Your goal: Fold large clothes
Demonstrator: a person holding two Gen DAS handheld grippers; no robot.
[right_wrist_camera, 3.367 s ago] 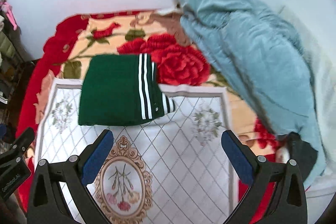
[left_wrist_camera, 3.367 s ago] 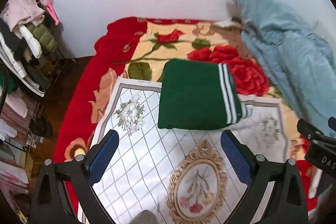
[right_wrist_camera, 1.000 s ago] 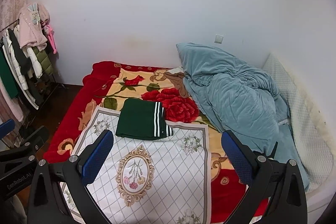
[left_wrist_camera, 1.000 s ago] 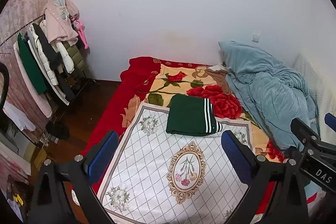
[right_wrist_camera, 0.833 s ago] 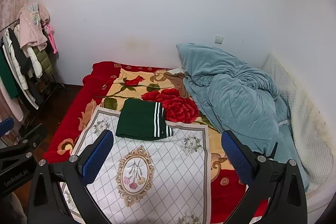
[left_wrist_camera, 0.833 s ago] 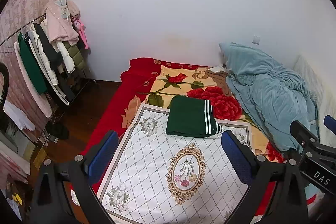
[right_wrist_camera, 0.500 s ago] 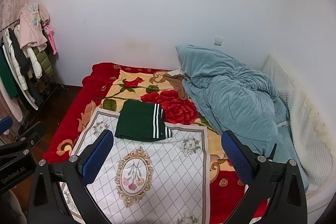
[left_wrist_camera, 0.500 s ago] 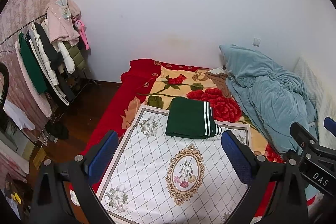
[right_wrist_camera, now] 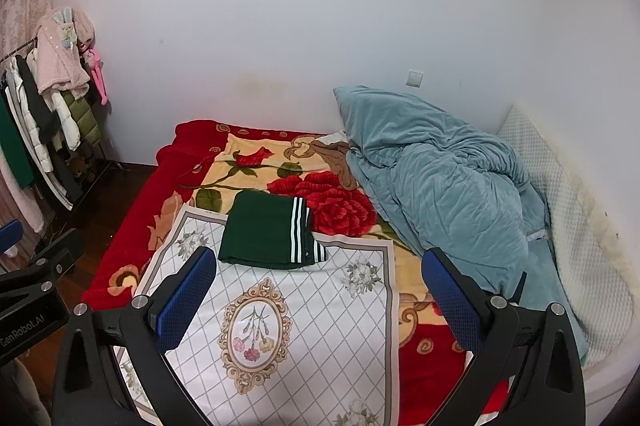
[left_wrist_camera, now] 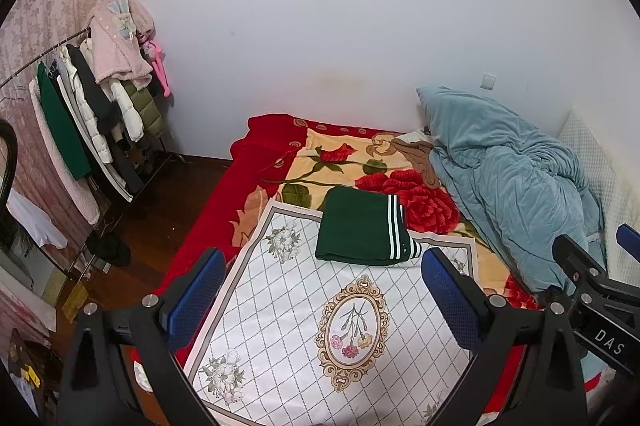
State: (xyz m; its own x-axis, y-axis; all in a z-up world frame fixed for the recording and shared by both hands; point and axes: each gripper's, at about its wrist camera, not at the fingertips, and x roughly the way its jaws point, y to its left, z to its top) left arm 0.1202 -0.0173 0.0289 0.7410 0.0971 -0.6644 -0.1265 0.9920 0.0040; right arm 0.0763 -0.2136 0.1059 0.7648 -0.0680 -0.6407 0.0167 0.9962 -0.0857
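Both grippers are pulled well back from the bed compared with 3.4 s ago, when the folded garment filled much of each view; now the whole room shows. Against the frames of the last second, little has changed: only a slight drift of view.

Left gripper [left_wrist_camera: 322, 292]: jaws spread wide, blue pads [left_wrist_camera: 196, 300] apart, nothing between them. Right gripper [right_wrist_camera: 320, 292]: likewise spread wide and holding nothing. Each gripper's body shows at the edge of the other's view.

No containers visible. Clothes rack [left_wrist_camera: 76, 114] at left carries hung coats and jackets.

Folded green garment [left_wrist_camera: 362, 226]: dark green, neat rectangle, three white stripes running across near its right edge, striped cuff poking out at the lower right corner. It lies flat at the far edge of the white patterned cloth [left_wrist_camera: 304, 326], partly overlapping onto the red rose blanket [left_wrist_camera: 276, 162]. Crumpled blue quilt [right_wrist_camera: 436, 186] is heaped at right, apart from the garment.
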